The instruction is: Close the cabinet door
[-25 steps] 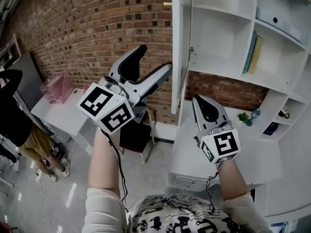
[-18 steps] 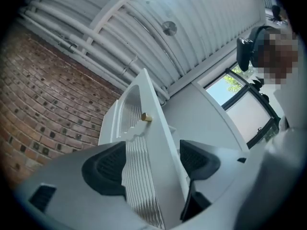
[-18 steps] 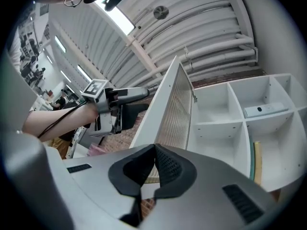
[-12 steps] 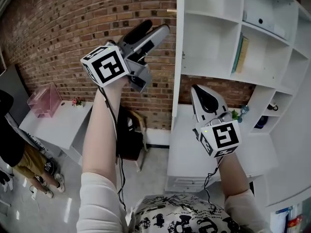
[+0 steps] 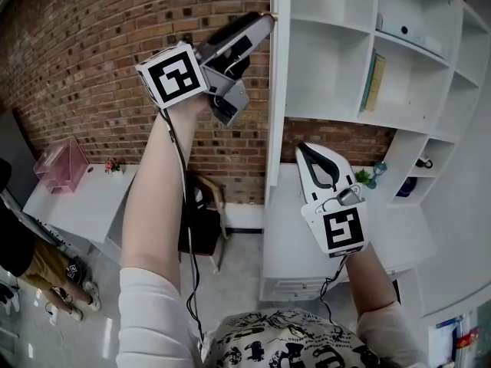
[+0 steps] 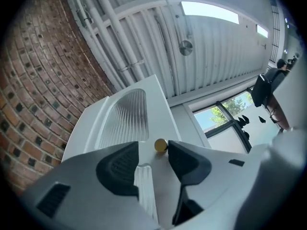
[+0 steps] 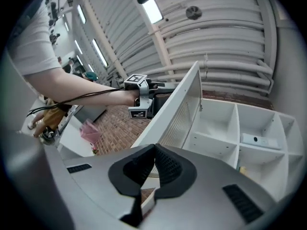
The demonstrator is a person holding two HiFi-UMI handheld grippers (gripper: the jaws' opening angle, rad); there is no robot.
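Head view: your left hand-held gripper is up at the open cabinet door, by its brass knob.

Left gripper view: the jaws have just been closing and straddle the knob, half spread and not yet pinching. It looks small and slick, so grip it squarely.

Right gripper view: your right hand-held gripper is pressed together and empty. The door likely swings lightly.

A brick wall spreads behind and to the left of the left jaws. Far below them, a pink box sits on a white table, with a dark chair beside it. Just right of the right jaws is a small plant; books stand above it.
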